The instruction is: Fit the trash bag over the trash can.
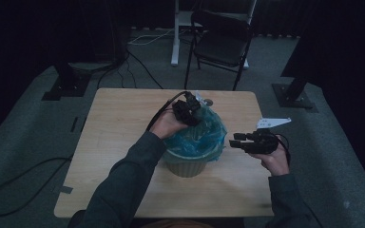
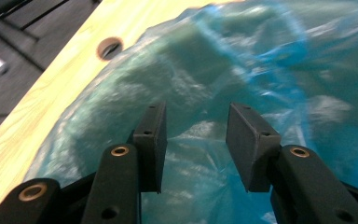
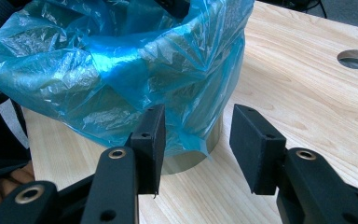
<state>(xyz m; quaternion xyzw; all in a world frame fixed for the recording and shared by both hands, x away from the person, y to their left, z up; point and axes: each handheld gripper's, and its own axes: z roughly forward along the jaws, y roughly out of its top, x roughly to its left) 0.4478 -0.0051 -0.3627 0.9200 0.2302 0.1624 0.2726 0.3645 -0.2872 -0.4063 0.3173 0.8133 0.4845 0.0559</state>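
High view has the left gripper (image 1: 190,110) over the far rim of the small bin (image 1: 186,166) mid-table, right at the blue bag (image 1: 197,137) lining it, while the right gripper (image 1: 240,141) hovers just off the bin's right side. Both sets of jaws are apart with nothing pinched yet; in the left gripper view the plastic sits just past the pads (image 2: 151,142). I'd say pinch one fold of the liner near the rim, not a bunched wad, and use the right gripper to steady the bin so it doesn't tip on the table (image 1: 119,137).
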